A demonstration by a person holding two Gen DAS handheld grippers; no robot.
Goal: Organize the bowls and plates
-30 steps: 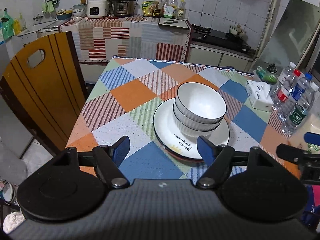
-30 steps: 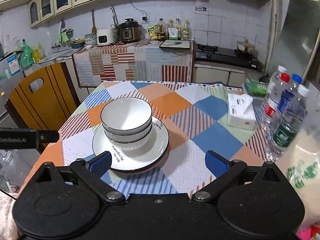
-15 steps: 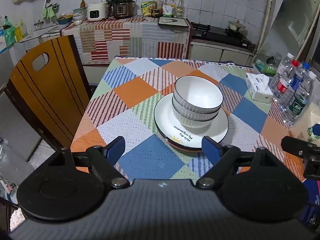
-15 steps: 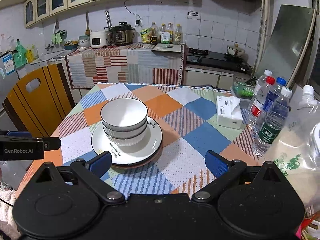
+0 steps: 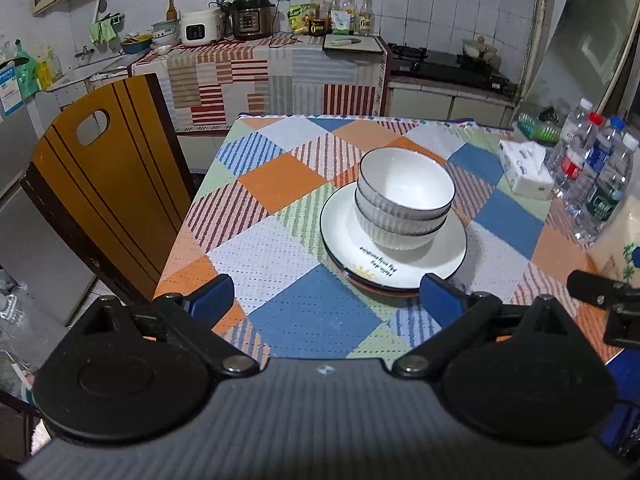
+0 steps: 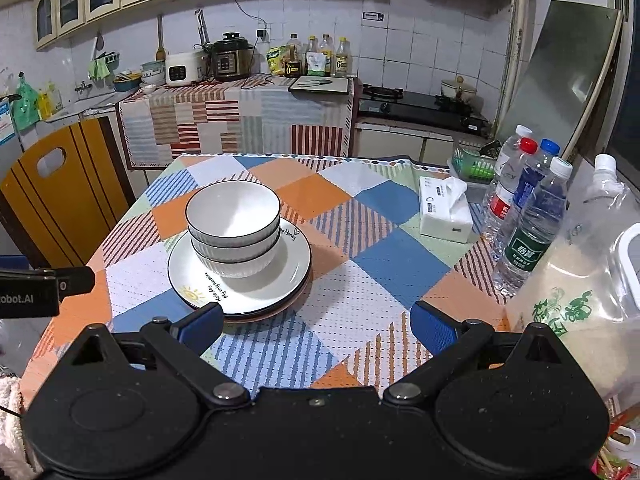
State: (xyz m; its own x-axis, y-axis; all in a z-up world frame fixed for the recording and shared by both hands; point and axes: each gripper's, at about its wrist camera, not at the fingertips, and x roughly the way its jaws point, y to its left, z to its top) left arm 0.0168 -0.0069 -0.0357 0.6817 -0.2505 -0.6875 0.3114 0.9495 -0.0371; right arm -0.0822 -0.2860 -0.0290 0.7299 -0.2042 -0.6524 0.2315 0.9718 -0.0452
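Note:
Stacked white ribbed bowls (image 5: pixel 404 204) (image 6: pixel 234 226) with dark rims sit on a stack of white plates (image 5: pixel 348 236) (image 6: pixel 296 268) on the patchwork tablecloth (image 5: pixel 280 184). My left gripper (image 5: pixel 324 300) is open and empty, above the table's near edge, short of the plates. My right gripper (image 6: pixel 316 324) is open and empty, above the table's near part, to the right of the plates. The left gripper's side shows in the right wrist view (image 6: pixel 44 292).
A wooden chair (image 5: pixel 104 188) stands at the table's left. A tissue pack (image 6: pixel 444 212), water bottles (image 6: pixel 532 216) and a rice bag (image 6: pixel 576 308) stand on the table's right side. A kitchen counter (image 6: pixel 240 120) stands behind.
Both grippers have drawn back and risen from the plate and bowl stack, which now looks smaller and farther. Both stay open and empty.

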